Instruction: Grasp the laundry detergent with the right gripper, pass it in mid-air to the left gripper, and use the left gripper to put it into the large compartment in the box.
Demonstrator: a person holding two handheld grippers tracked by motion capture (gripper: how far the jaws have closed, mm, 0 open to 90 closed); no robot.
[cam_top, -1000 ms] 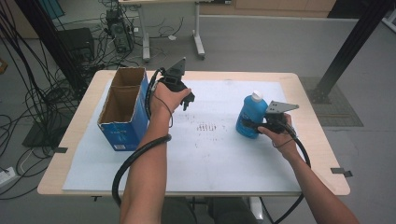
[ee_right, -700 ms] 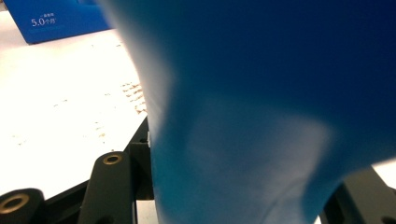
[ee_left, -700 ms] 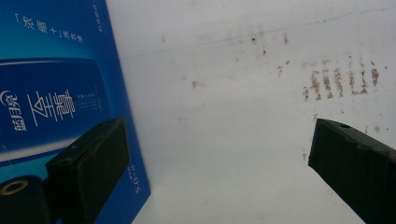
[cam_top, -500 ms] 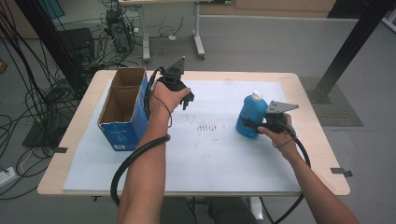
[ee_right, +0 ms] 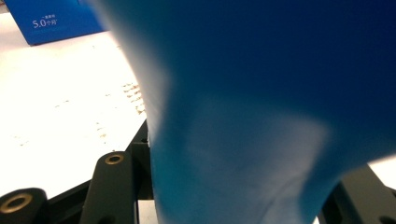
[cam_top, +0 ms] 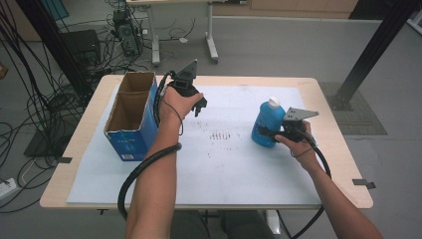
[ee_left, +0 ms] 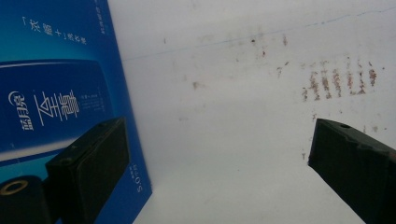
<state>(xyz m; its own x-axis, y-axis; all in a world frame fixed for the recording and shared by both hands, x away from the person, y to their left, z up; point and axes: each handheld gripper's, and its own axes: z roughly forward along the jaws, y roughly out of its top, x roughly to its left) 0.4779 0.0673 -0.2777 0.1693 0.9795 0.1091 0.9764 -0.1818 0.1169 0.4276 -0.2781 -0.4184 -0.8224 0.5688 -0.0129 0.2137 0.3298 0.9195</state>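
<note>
A blue bottle [cam_top: 263, 119] with a white cap stands upright on the white sheet at the right. My right gripper [cam_top: 263, 133] is shut on its lower body from the right side. Its jaws have just been closing a little further with the bottle between them. In the right gripper view the bottle [ee_right: 261, 93] sits close up between the black jaws of my right gripper [ee_right: 233, 196]. My left gripper [cam_top: 200, 106] hangs open and empty above the sheet, just right of the open blue cardboard box [cam_top: 130, 142]. In the left gripper view the box [ee_left: 56, 93] stands beside the left jaw of my left gripper [ee_left: 217, 130].
The white sheet [cam_top: 224, 169] covers most of the wooden table [cam_top: 328, 99]. Brownish smudges [cam_top: 222, 135] mark its middle. The blue box [ee_right: 51, 18] stands at the table's far left. Cables and black posts lie on the floor beyond the left edge.
</note>
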